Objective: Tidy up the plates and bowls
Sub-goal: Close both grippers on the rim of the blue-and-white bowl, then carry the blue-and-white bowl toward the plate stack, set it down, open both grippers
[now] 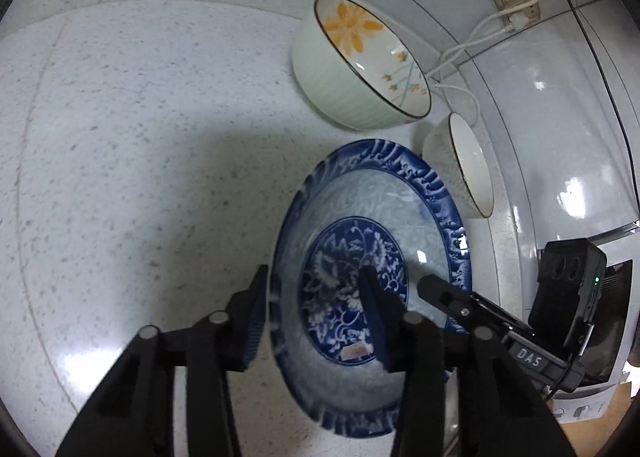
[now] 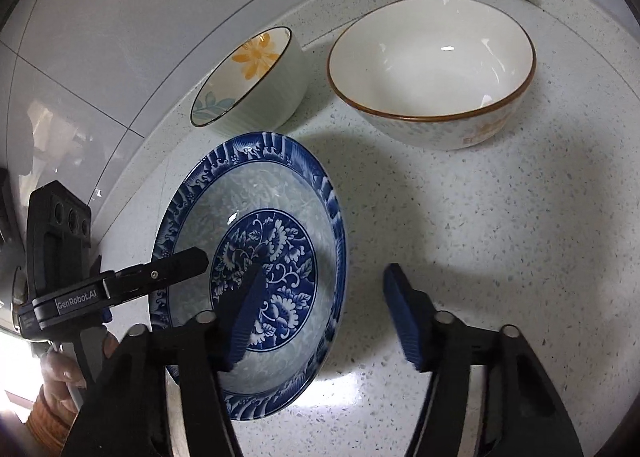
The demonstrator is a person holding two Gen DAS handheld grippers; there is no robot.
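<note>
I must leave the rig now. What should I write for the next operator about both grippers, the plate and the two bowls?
Left gripper: open, astride one side of the blue plate rim, not pinching yet.
Right gripper: open, astride the opposite side of the rim.
The plate lies on the counter; the flower bowl and the white bowl stand apart behind it.
Done: nothing stacked. Left: grip the plate, then sort the bowls.
</note>
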